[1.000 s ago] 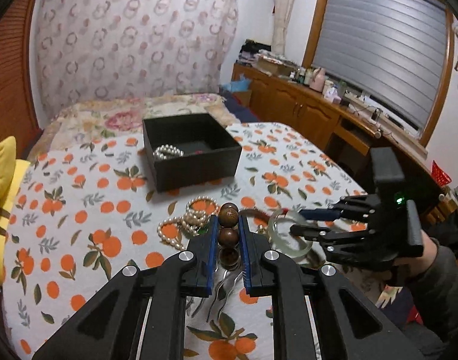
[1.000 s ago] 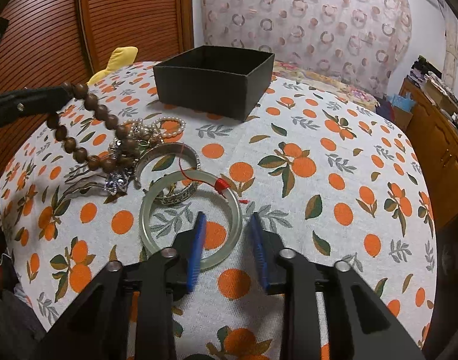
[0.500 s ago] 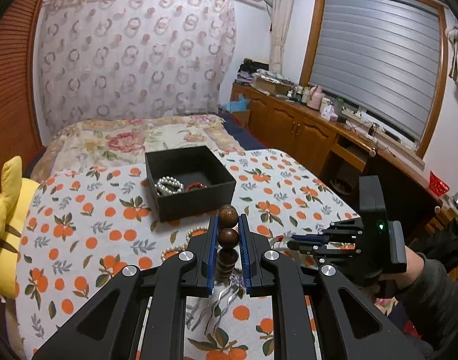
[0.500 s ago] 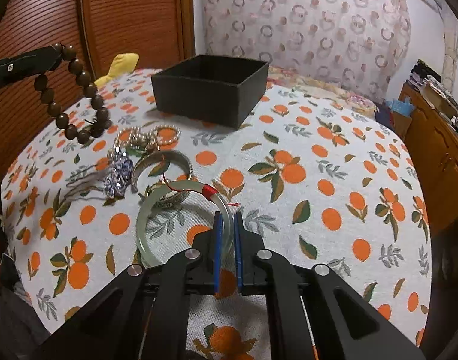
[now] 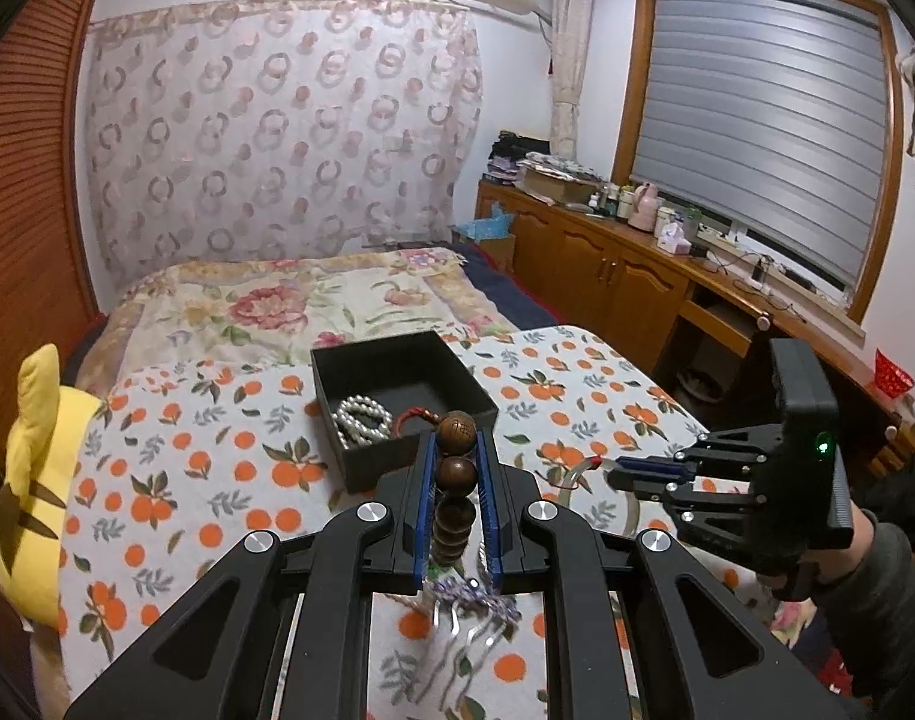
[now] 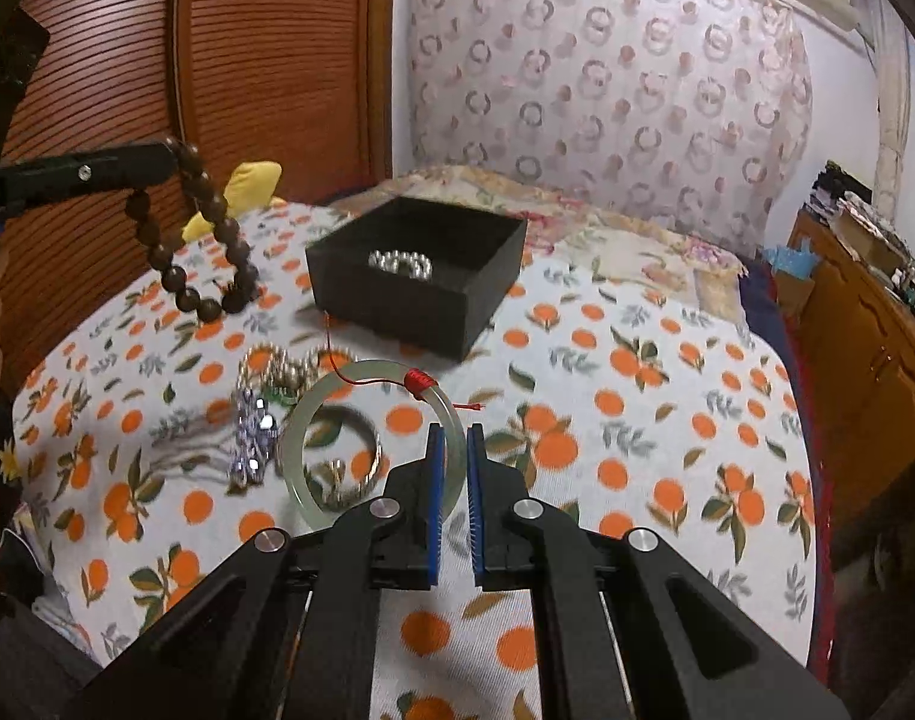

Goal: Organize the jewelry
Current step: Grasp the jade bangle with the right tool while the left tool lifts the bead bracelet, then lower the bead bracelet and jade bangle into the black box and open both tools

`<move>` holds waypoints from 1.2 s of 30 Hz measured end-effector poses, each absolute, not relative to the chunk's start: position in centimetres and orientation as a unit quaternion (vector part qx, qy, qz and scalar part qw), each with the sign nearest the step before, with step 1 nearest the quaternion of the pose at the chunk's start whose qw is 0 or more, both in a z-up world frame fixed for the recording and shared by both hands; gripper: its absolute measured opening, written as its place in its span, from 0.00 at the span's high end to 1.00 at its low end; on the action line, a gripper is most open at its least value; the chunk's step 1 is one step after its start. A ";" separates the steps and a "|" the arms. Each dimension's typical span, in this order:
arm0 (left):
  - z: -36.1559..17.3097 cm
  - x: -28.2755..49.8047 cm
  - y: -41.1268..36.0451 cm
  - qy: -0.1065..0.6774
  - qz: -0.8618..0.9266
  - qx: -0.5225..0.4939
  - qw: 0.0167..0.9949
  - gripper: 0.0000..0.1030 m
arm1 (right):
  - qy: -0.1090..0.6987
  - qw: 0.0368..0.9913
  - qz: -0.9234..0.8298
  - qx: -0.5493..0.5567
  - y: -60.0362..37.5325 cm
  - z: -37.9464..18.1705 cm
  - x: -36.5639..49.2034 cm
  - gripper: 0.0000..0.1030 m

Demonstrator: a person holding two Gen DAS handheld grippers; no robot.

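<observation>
Dark brown wooden beads, strung as a round bracelet (image 6: 202, 240), hang at the far left of the right wrist view from the left gripper (image 5: 457, 462), whose blue-padded fingers are pinched nearly shut on the strand; in its own view three beads stack between the pads. The loop dangles clear above the orange-printed white tablecloth (image 6: 667, 420). Below it on the cloth lie a heap of pearl strands (image 6: 283, 363), a sparkling silver hair comb (image 6: 253, 438) and a silver bangle (image 6: 349, 468). Just right of these, the pale green jade bangle with a red thread wrap (image 6: 361, 378) is tilted up off the cloth, its near rim clamped between the almost closed pads of the right gripper (image 6: 454, 450). Behind it stands the open square black box (image 6: 418, 282), holding a coil of pearls (image 6: 400, 263) and, seen from the left wrist, a red cord bracelet (image 5: 418, 417). A wooden cabinet (image 6: 877, 348) runs along the far right.
</observation>
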State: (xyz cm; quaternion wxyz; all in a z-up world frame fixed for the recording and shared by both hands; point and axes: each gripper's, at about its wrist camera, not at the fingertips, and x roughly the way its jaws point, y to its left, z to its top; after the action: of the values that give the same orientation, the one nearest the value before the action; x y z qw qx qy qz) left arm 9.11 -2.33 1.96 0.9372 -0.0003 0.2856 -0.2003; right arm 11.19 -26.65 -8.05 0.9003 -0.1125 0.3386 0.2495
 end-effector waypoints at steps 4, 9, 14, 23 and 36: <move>2.4 10.3 -2.4 0.286 -0.194 0.005 0.938 0.88 | 0.328 0.901 0.261 -0.111 -26.3 -7.3 12.3 0.92; 2.9 11.9 -2.5 0.284 -0.186 0.008 0.940 0.88 | 0.321 0.900 0.275 -0.108 -25.7 -6.9 13.7 0.92; 3.6 13.7 -2.4 0.283 -0.182 0.007 0.942 0.88 | 0.311 0.899 0.289 -0.108 -25.0 -6.0 15.8 0.92; 4.1 18.7 -2.3 0.286 -0.182 0.003 0.941 0.88 | 0.293 0.902 0.296 -0.110 -23.3 -4.3 20.8 0.92; 0.0 24.0 -2.4 0.336 -0.180 0.002 0.925 0.88 | 0.310 0.895 0.290 -0.135 -20.2 -6.7 26.1 0.92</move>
State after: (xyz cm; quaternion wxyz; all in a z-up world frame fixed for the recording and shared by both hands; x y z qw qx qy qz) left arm 23.97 -2.44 -0.01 0.9247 0.0021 0.3357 -0.1797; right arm 26.06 -20.23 -6.71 0.8953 -0.1353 0.3096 0.2903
